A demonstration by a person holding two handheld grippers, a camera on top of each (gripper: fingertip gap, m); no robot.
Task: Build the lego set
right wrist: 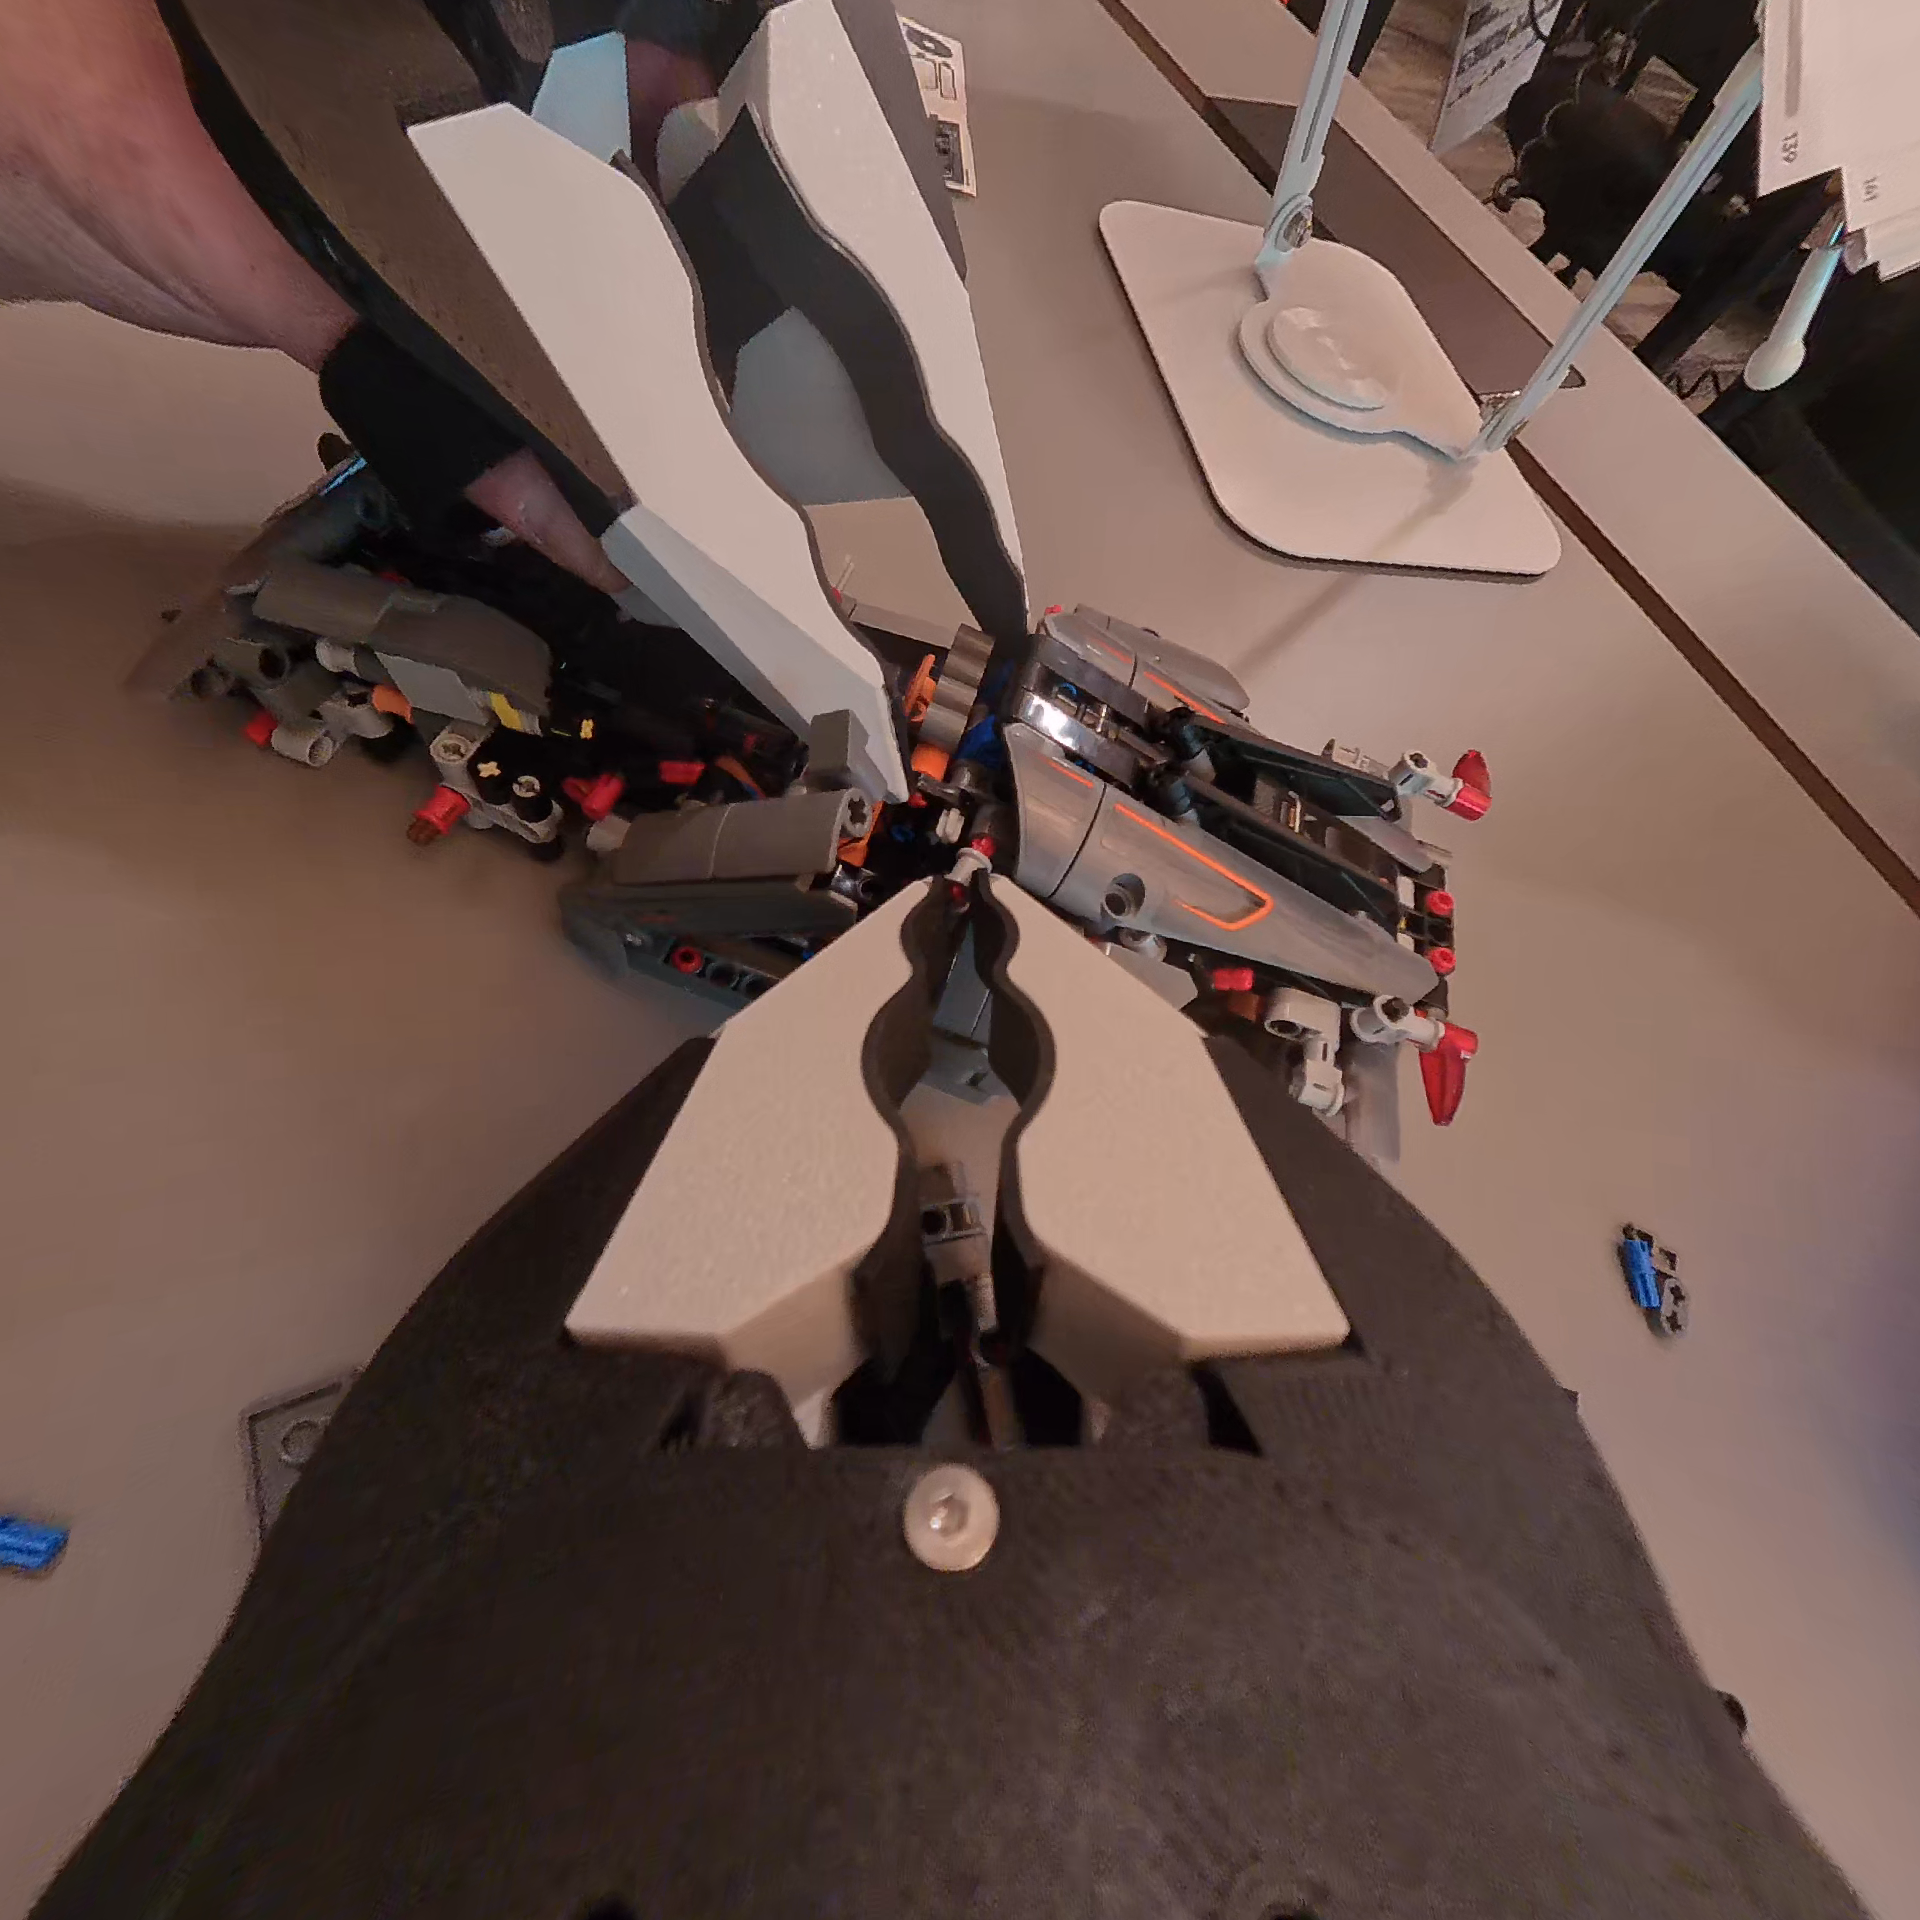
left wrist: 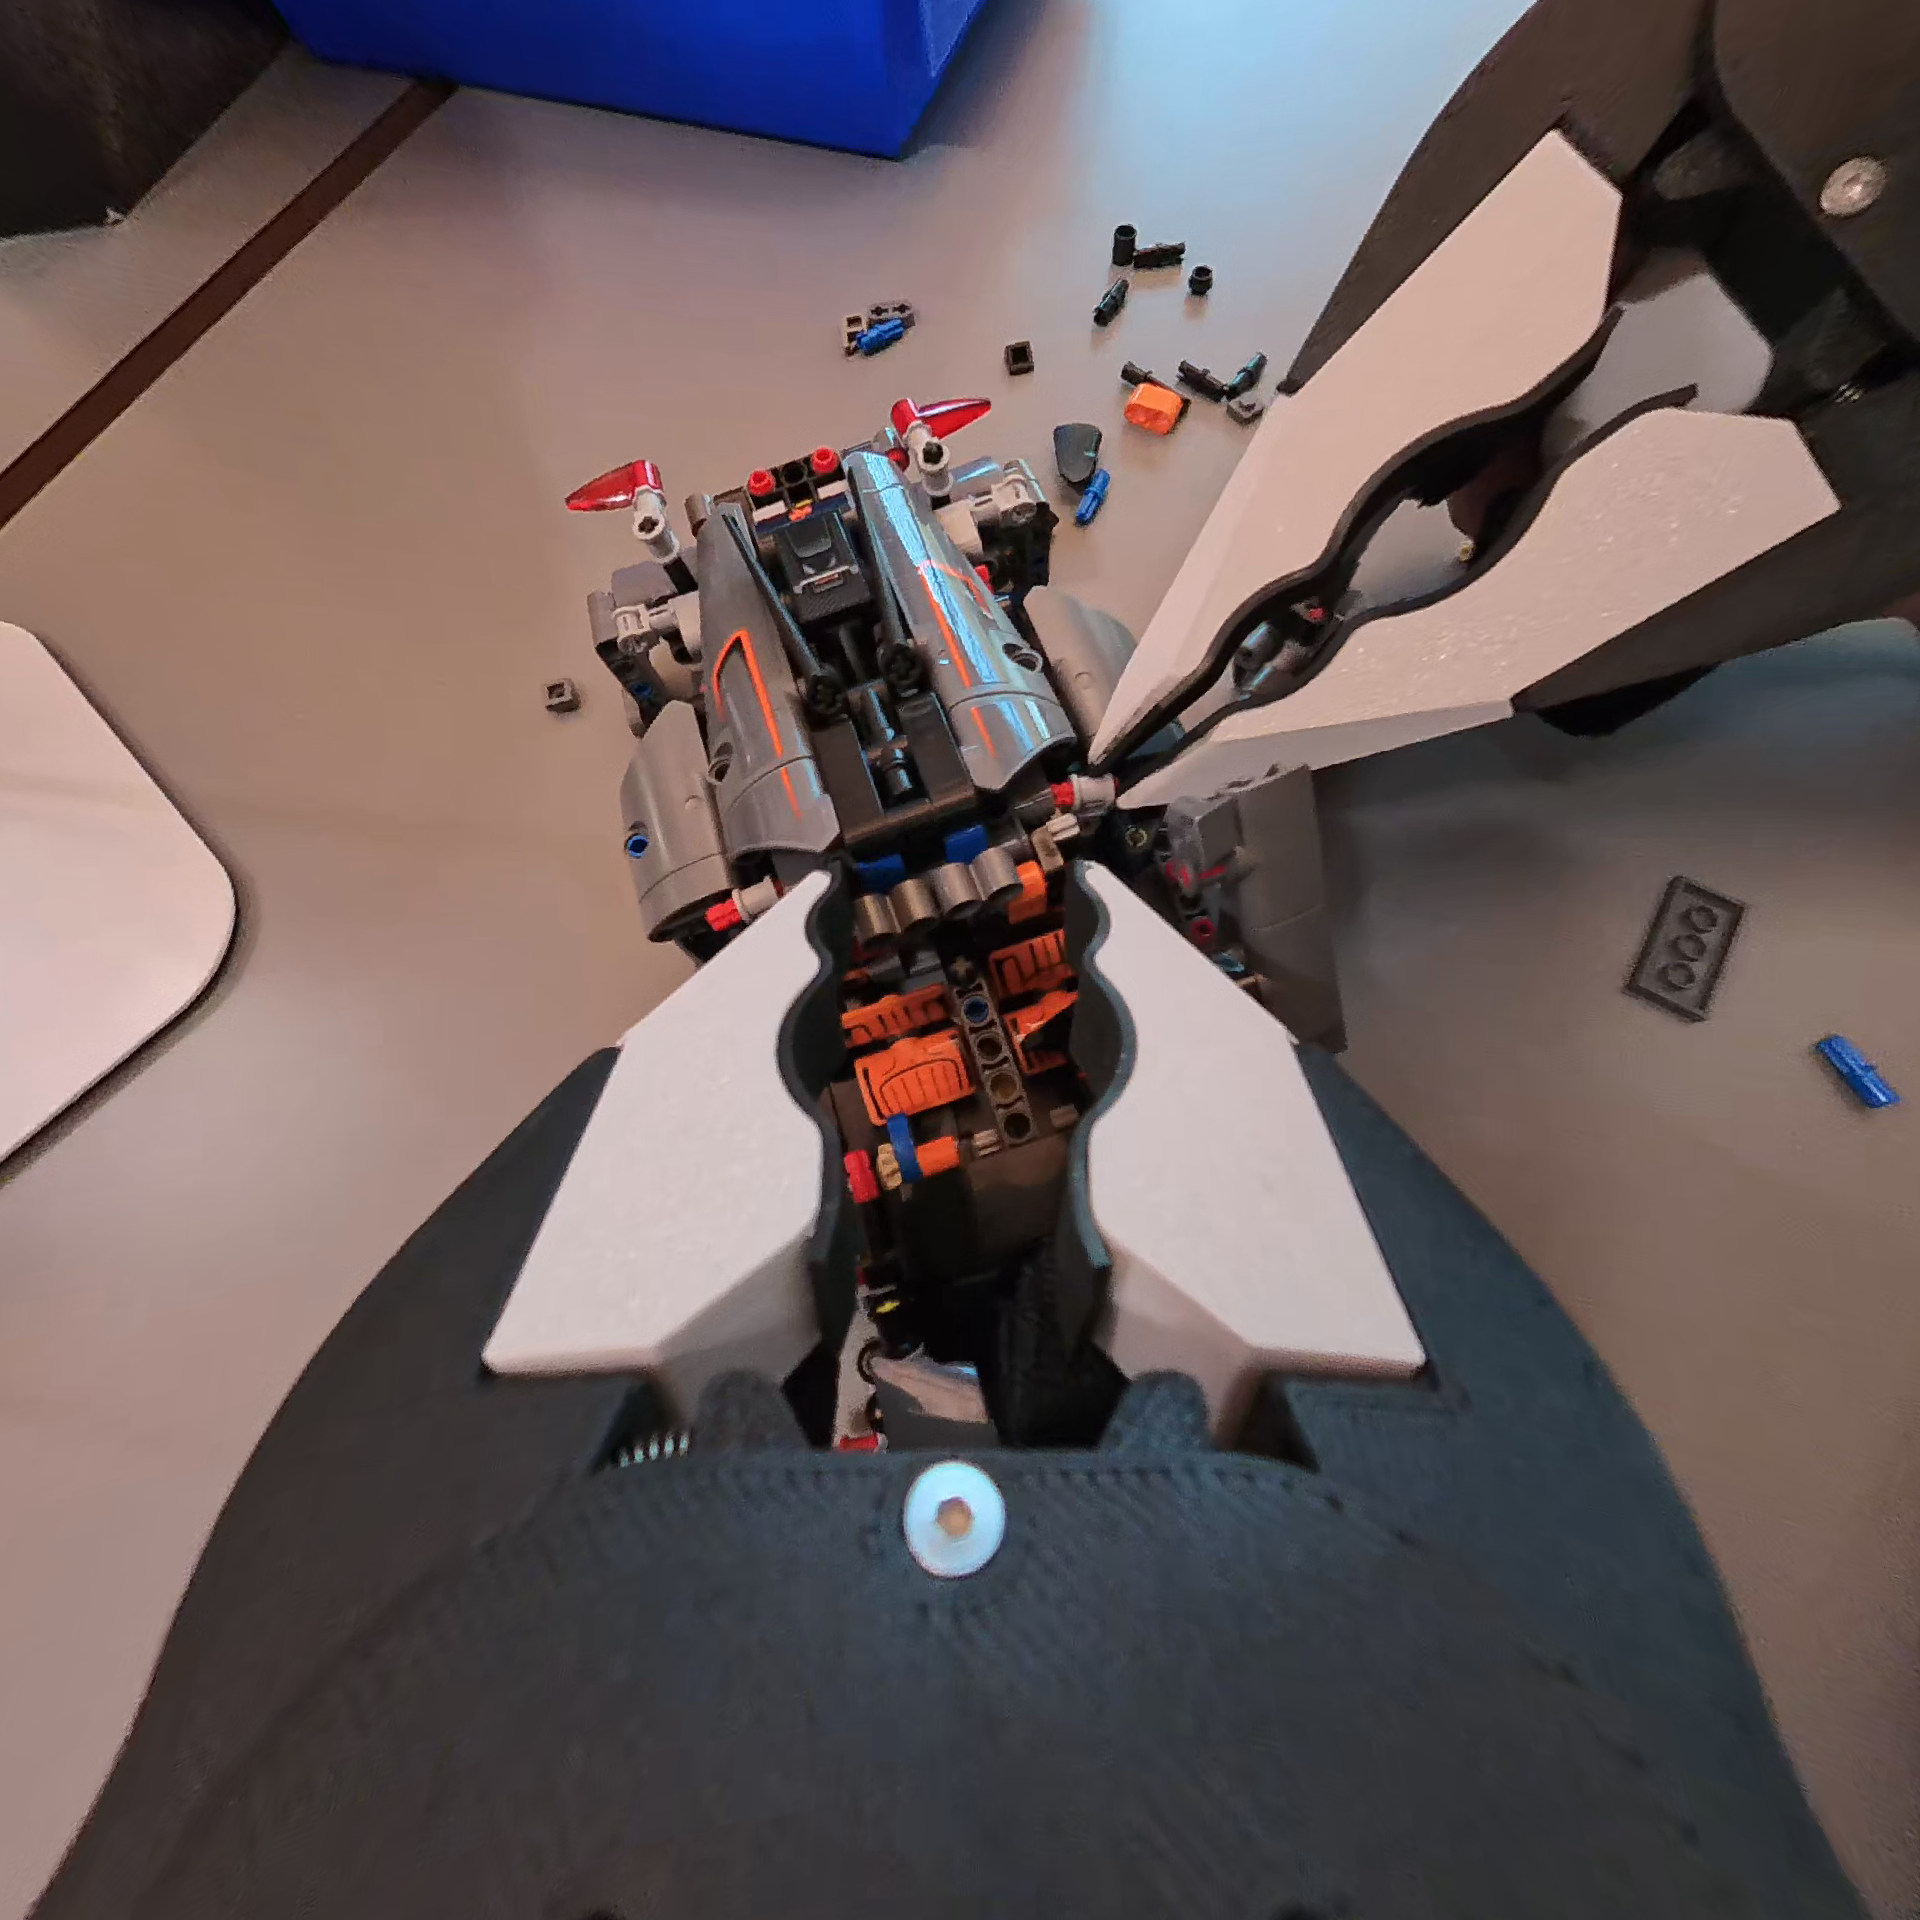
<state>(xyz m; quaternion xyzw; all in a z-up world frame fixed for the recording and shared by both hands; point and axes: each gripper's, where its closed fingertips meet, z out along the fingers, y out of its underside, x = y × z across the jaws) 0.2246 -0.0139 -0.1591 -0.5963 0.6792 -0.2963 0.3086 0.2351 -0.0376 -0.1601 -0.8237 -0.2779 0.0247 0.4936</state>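
A grey Lego car model (left wrist: 966, 634) with orange stripes and red tail pieces lies on the table; it also shows in the right wrist view (right wrist: 1195, 862). My left gripper (left wrist: 958, 894) straddles the model's orange-and-black middle, its fingers pressed on both sides. It comes in from the top in the right wrist view (right wrist: 951, 701). My right gripper (right wrist: 961, 888) is closed at the tips on a small white pin with a red end (right wrist: 971, 860) at the model's side. In the left wrist view it reaches in from the upper right (left wrist: 1103, 777).
Loose black, blue and orange pieces (left wrist: 1153, 405) lie beyond the model. A dark grey plate (left wrist: 1683, 945) and a blue pin (left wrist: 1860, 1070) lie to the right. A blue box (left wrist: 644, 62) stands at the back. A white lamp base (right wrist: 1330, 416) stands nearby. A person's hand (right wrist: 208, 208) holds the left gripper. Less than 4 cm separates the two grippers' tips.
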